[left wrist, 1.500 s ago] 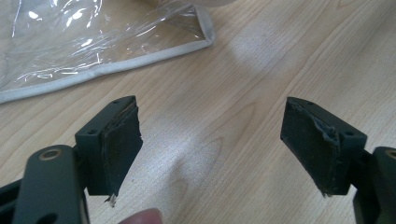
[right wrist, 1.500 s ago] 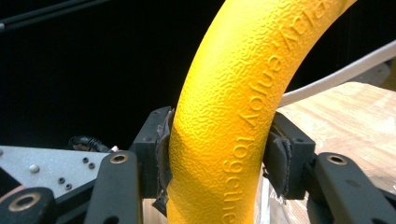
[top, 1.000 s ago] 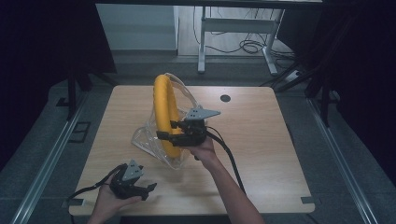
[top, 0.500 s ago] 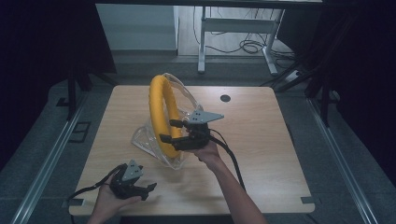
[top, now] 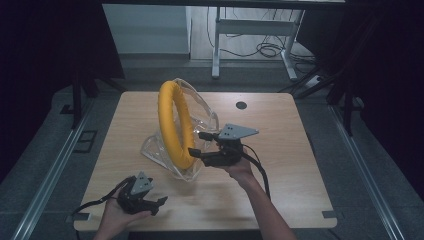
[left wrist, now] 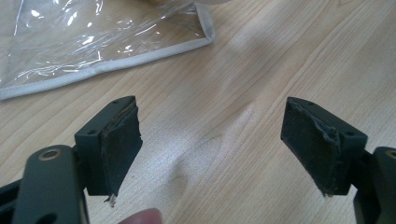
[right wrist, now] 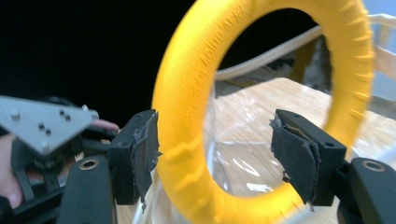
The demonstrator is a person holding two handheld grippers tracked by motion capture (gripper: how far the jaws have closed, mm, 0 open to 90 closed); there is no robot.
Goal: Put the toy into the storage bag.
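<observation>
The yellow padded ring (top: 175,125) stands upright on edge near the middle of the light wooden desk (top: 280,185), set inside a clear plastic bag with pale piping (top: 165,152) that is crumpled around its base. The right tongs (top: 196,144) are held by a hand just beside the ring's lower right. In the right gripper view the jaws stand wide apart, one on either side of the ring's rim (right wrist: 187,126). Whether either pad touches the yellow cover cannot be told; nothing is clamped.

The left tongs (top: 159,204) rest in the other hand at the desk's near left edge, well apart from the ring. In the left gripper view the jaws gape wide over bare wood, empty. A flat corner of the bag (left wrist: 93,42) lies ahead of them.
</observation>
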